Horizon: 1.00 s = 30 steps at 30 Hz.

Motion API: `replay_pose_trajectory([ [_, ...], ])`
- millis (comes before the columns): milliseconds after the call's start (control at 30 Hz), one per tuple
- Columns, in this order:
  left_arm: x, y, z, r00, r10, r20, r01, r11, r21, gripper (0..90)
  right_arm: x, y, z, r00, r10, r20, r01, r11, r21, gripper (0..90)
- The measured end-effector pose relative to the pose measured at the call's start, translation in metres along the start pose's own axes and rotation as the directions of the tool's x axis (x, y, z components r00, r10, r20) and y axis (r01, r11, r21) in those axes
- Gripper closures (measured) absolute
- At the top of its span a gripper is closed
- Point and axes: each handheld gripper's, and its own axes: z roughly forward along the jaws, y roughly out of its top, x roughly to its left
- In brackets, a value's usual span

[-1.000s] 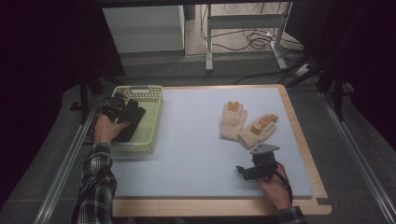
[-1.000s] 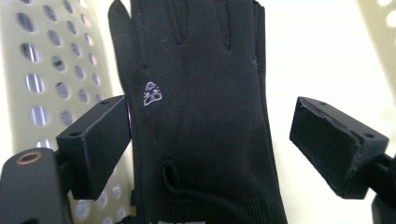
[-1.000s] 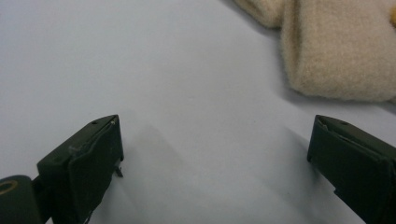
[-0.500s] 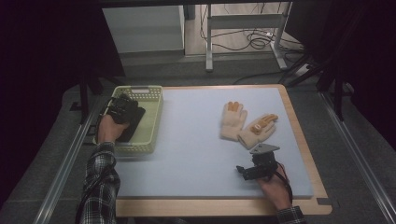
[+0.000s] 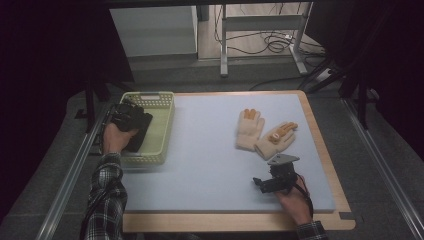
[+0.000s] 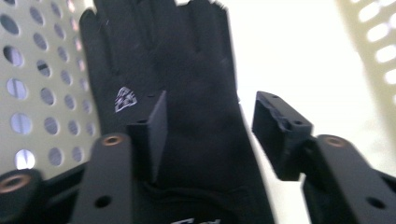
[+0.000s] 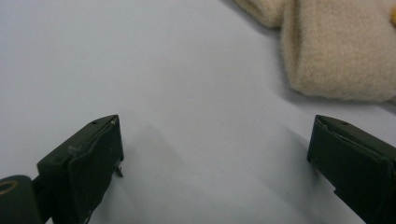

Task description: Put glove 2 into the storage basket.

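Black glove point(image 6: 187, 107) in basket point(image 5: 162, 117), left jaws reopening over it, right jaws released near 2 cream gloves point(image 5: 262, 132).

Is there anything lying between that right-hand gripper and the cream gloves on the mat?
Nothing visible does. The right gripper rests on the blue mat with its jaws open, and in the right gripper view there is bare mat between the jaws and the cream gloves. The basket sits far off at the mat's other side.

We find the mat point(image 5: 210, 165) bare between basket point(image 5: 162, 125) and cream gloves point(image 5: 262, 132): free passage there. The gloves obstruct the right side; the basket walls, with a black glove point(image 6: 187, 93) inside, confine the left edge.
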Motion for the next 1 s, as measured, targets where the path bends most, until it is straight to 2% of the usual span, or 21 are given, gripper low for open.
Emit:
replay_pose_trajectory([
  [133, -0.003, -0.003, -0.006, 0.9989, -0.001, 0.047, 0.003, 0.9983, -0.058, 32.6, 0.000, 0.000, 0.000, 1.0000, 0.000, 0.000, 0.000, 1.000, 0.000, 3.2],
  [267, -0.009, -0.006, -0.012, 0.9940, -0.002, 0.110, 0.013, 0.9945, -0.104, 25.1, 0.000, 0.000, 0.000, 1.0000, -0.001, 0.000, 0.001, 1.000, 0.001, 3.2],
  [367, -0.013, -0.009, -0.017, 0.9912, 0.010, 0.132, 0.007, 0.9917, -0.128, 20.4, 0.000, 0.000, 0.000, 1.0000, -0.001, 0.000, 0.001, 1.000, 0.001, 3.2],
  [467, -0.017, -0.013, -0.022, 0.9858, 0.016, 0.167, 0.011, 0.9876, -0.157, 17.4, 0.000, 0.000, 0.000, 1.0000, -0.001, 0.000, 0.001, 1.000, 0.001, 3.2],
  [633, -0.024, -0.018, -0.031, 0.9801, 0.036, 0.195, 0.004, 0.9803, -0.198, 10.6, 0.000, 0.000, 0.000, 1.0000, -0.001, 0.001, 0.001, 1.000, 0.001, 3.2],
  [900, -0.046, -0.028, -0.054, 0.9637, 0.100, 0.248, -0.029, 0.9614, -0.274, 4.2, 0.000, 0.000, 0.000, 1.0000, -0.001, 0.001, 0.001, 1.000, 0.003, 3.2],
  [1000, -0.056, -0.031, -0.060, 0.9589, 0.150, 0.241, -0.082, 0.9590, -0.271, 2.5, 0.000, 0.000, 0.000, 1.0000, -0.001, 0.001, 0.001, 1.000, 0.003, 3.2],
])
